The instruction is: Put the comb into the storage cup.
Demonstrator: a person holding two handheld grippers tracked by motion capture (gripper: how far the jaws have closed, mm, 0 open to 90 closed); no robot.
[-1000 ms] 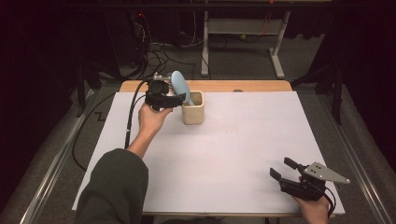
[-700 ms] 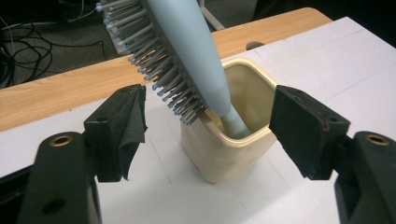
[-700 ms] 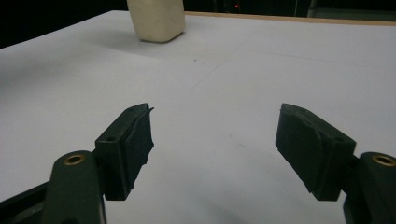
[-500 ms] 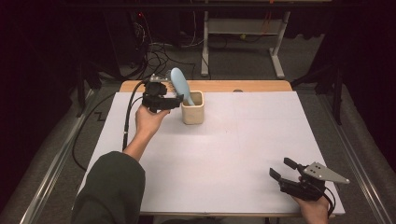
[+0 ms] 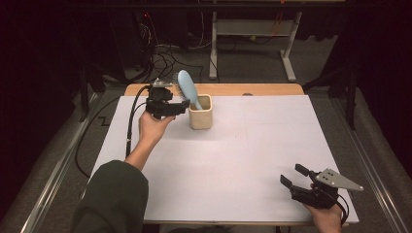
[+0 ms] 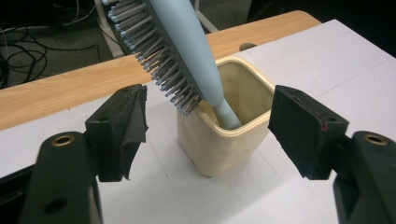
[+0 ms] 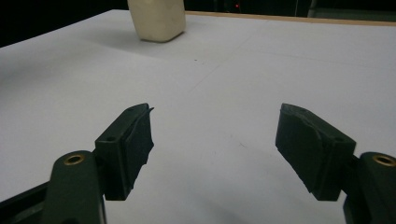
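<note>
Left gripper (image 6: 208, 128) hangs with jaws spread and empty beside the cream square ceramic cup (image 6: 224, 135), where the pale-blue plastic hairbrush (image 6: 180, 51) stands handle-down; placement looks complete, so retreat without tipping it.

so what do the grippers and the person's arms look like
Both grippers are black, with blocky padded jaws and brass-ringed holes. The left gripper trails a black cable; the right gripper carries a grey three-cornered plate. The left arm wears a dark green sleeve.
</note>
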